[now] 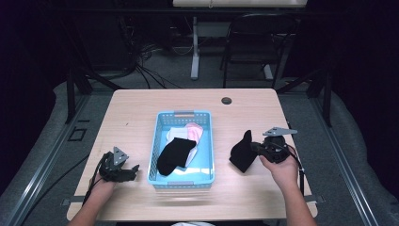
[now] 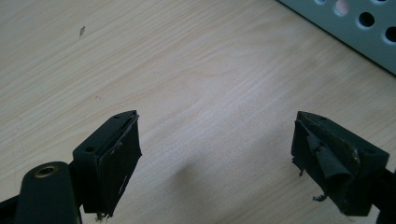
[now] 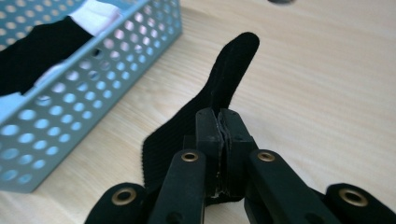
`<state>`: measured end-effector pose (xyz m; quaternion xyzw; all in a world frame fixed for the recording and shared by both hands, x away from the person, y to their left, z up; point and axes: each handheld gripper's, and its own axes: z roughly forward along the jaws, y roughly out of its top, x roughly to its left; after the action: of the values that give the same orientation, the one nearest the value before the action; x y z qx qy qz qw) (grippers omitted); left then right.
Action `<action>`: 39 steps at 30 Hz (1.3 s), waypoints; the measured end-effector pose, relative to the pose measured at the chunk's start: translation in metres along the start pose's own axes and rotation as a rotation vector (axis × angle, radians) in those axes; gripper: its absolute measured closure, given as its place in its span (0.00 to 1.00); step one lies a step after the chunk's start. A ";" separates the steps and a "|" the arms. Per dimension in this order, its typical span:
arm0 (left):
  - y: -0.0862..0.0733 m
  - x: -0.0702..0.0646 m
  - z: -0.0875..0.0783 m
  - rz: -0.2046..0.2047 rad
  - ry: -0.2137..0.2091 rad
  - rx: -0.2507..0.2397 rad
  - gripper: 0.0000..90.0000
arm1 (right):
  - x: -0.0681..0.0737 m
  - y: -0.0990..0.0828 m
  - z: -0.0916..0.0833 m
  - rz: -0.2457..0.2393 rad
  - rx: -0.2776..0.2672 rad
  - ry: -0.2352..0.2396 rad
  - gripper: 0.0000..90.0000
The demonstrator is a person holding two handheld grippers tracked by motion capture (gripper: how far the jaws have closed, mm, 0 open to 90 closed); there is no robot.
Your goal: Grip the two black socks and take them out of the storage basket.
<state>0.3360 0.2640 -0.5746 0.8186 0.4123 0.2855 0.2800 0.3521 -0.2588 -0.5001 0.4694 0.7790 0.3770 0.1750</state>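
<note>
The left gripper hung w/ jaws spread wide over bare wooden table, nothing btwn them. A perforated basket wall crossed ahead, to the right jaw's side.

— What's the room giving us?

— Dim all round, near black at the edges. A light wooden table sits lit in the middle, with a round grommet hole near its far edge.

— And behind it?

— A dark chair on grey floor, a white desk leg beside it, and a tangle of cables on the left.

— The sides?

— Dark metal rails run along the floor either side of the table.
</note>
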 end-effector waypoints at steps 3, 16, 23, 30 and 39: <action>0.000 0.000 0.001 -0.002 0.001 -0.005 0.17 | -0.007 -0.010 0.007 0.023 0.013 -0.035 0.97; 0.001 0.001 0.000 -0.001 -0.003 -0.004 0.17 | -0.027 -0.033 0.015 0.094 0.047 -0.094 0.83; 0.001 0.001 0.000 -0.001 -0.003 -0.004 0.17 | -0.026 -0.034 0.016 0.080 0.033 -0.139 0.66; 0.001 0.001 0.000 0.002 -0.001 0.000 0.17 | -0.018 -0.024 0.008 0.030 0.026 -0.172 0.59; 0.001 0.000 0.000 0.006 0.000 -0.001 0.17 | 0.017 0.017 0.001 -0.083 0.001 -0.044 0.65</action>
<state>0.3365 0.2641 -0.5741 0.8196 0.4098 0.2866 0.2797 0.3547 -0.2387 -0.4865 0.4449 0.7940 0.3587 0.2071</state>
